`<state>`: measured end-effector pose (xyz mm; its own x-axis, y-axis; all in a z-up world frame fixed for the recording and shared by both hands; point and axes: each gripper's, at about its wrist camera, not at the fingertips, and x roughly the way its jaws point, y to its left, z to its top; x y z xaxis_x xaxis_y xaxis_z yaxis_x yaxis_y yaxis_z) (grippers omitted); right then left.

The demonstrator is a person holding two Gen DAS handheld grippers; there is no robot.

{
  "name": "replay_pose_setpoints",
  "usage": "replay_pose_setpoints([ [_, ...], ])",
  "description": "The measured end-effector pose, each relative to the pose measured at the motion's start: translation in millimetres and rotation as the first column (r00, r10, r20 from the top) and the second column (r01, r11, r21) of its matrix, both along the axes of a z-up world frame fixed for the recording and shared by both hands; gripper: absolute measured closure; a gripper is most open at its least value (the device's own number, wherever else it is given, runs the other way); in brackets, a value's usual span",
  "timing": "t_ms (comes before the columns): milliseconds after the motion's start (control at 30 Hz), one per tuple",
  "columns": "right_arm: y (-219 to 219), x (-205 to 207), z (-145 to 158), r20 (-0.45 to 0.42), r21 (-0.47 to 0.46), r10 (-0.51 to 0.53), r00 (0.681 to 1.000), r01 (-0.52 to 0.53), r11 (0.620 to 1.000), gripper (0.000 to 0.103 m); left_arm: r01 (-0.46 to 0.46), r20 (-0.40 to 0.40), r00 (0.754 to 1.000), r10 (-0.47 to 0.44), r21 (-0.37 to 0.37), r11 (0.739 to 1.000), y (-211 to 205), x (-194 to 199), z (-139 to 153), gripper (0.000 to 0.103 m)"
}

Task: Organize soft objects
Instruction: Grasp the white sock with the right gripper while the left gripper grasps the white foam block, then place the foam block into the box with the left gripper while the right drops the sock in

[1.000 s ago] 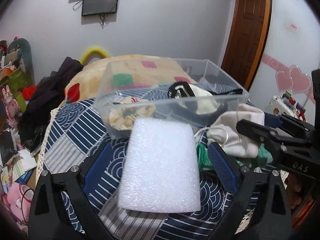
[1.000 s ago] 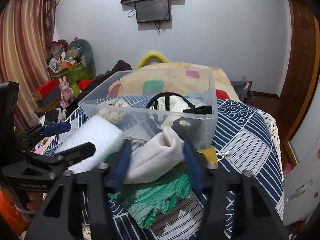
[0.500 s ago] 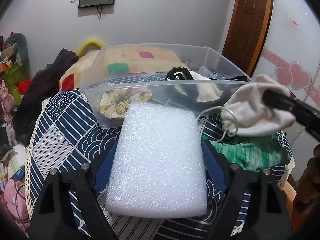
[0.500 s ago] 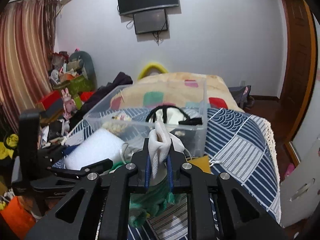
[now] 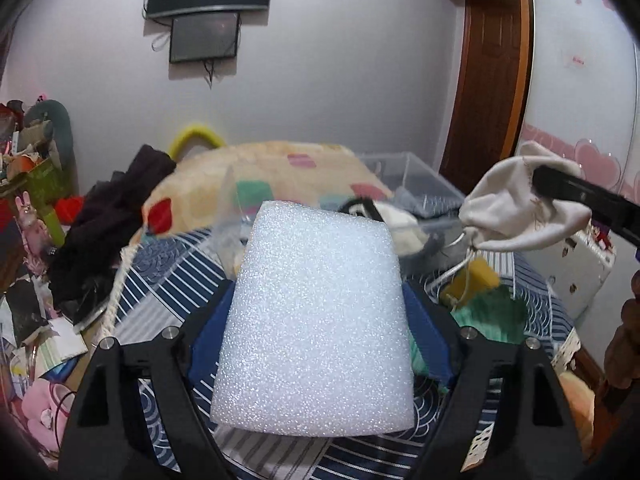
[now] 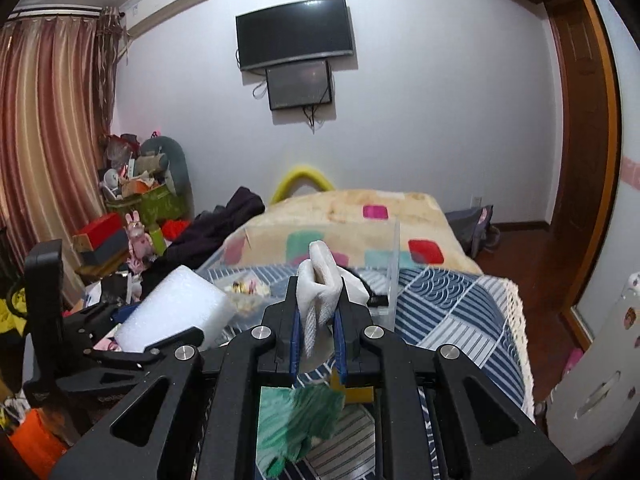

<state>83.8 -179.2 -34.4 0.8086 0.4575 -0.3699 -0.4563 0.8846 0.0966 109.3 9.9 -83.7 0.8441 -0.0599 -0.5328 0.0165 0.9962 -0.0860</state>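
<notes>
Left gripper [image 5: 316, 320]: jaws set wide, clamped on a white foam block [image 5: 316, 312] held clear above the patterned bedspread [image 5: 168, 280]. The block's long axis runs away from the camera, far end toward the clear plastic bin [image 5: 424, 184].

Right gripper [image 6: 318, 320]: jaws nearly closed, pinching a cream drawstring pouch [image 6: 320, 284], raised, its cord hanging down.

On the bedspread below, a green knit item [image 6: 300, 420] and a yellow piece [image 6: 360, 394] remain outside the bin.

The bin already holds several items. Judgement: partly done; two items in transit, at least two left.
</notes>
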Motion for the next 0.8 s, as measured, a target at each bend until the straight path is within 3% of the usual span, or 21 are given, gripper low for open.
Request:
replay_pose_setpoints([
  [533, 13.8, 13.0, 39.4, 0.134, 0.048, -0.021, 0.991, 0.015, 0.999, 0.091, -0.062, 0.087, 0.994, 0.066, -0.041, 0.997, 35.3, 21.8, 44.4, 0.021],
  [800, 34.2, 37.7, 36.0, 0.131, 0.04, -0.004, 0.991, -0.001, 0.999, 0.091, -0.078, 0.087, 0.993, 0.079, -0.021, 0.997, 41.2, 45.9, 46.7, 0.021],
])
